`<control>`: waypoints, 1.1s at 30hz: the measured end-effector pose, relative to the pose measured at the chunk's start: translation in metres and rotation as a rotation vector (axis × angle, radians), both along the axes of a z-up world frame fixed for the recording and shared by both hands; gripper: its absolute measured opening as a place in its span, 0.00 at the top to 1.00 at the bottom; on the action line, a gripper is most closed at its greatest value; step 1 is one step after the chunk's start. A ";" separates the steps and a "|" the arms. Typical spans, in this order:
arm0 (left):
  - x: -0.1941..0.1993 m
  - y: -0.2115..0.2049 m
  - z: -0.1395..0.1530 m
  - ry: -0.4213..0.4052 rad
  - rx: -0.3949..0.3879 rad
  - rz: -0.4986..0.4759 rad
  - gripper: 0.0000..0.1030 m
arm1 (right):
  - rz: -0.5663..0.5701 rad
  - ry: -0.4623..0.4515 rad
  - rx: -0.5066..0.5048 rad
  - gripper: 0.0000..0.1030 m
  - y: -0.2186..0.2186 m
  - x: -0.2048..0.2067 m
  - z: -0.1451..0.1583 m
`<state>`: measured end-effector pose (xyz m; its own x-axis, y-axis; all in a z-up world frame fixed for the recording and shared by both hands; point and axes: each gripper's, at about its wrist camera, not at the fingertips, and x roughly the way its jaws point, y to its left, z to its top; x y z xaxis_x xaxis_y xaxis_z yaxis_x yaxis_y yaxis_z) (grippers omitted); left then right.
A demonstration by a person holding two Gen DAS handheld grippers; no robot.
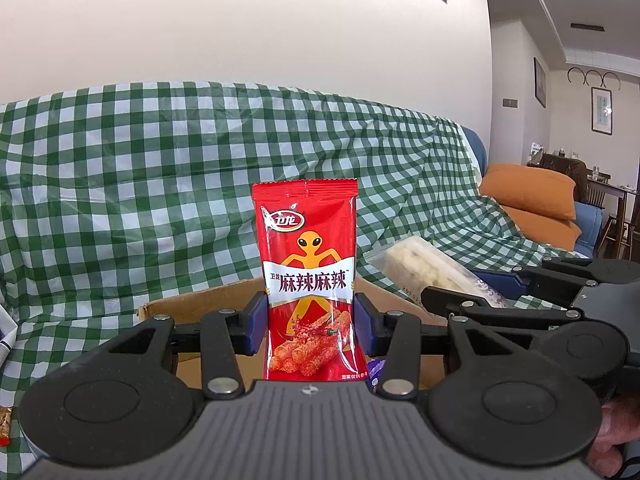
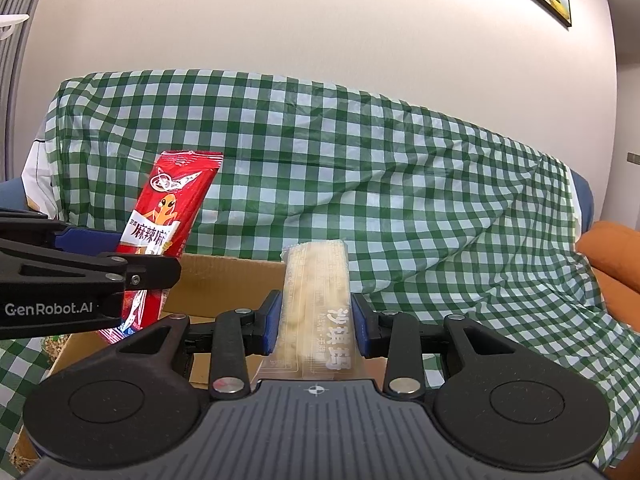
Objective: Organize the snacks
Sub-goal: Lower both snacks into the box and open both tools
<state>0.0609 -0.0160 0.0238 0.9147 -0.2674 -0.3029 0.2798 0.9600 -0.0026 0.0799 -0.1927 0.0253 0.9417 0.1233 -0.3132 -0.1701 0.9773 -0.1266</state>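
My left gripper (image 1: 310, 322) is shut on a red spicy-strip snack packet (image 1: 308, 264) and holds it upright above a brown cardboard box (image 1: 200, 304). My right gripper (image 2: 316, 322) is shut on a clear-wrapped pale sachima bar (image 2: 316, 280), upright above the same box (image 2: 224, 276). The left gripper with the red packet (image 2: 168, 216) shows at the left of the right wrist view. The right gripper with the pale bar (image 1: 424, 264) shows at the right of the left wrist view. The two grippers are side by side and apart.
A sofa under a green-and-white checked cloth (image 1: 160, 168) fills the background. Orange cushions (image 1: 532, 196) lie at its right end. A small snack wrapper (image 1: 5, 424) lies on the cloth at the far left. A purple wrapper (image 1: 376, 368) shows inside the box.
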 end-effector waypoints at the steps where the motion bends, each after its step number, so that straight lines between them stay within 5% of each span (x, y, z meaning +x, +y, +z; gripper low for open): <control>1: 0.000 0.000 0.000 -0.001 0.000 0.000 0.52 | 0.000 0.000 -0.001 0.63 0.000 0.000 0.000; 19: 0.002 0.000 0.000 -0.001 -0.008 -0.003 0.52 | 0.005 -0.002 -0.004 0.63 0.001 -0.001 0.000; 23: 0.007 -0.003 -0.003 0.047 -0.006 -0.029 0.45 | -0.015 -0.004 -0.028 0.62 0.002 -0.002 0.000; 25: 0.006 -0.004 -0.003 0.030 0.020 0.003 0.27 | -0.057 0.013 -0.048 0.38 0.002 0.002 -0.002; 27: 0.004 -0.002 -0.002 0.012 0.007 0.008 0.26 | -0.096 0.043 -0.027 0.27 -0.005 0.006 -0.002; 33: -0.002 -0.002 -0.004 -0.037 0.044 0.024 0.37 | -0.094 0.076 0.011 0.26 -0.007 0.009 -0.001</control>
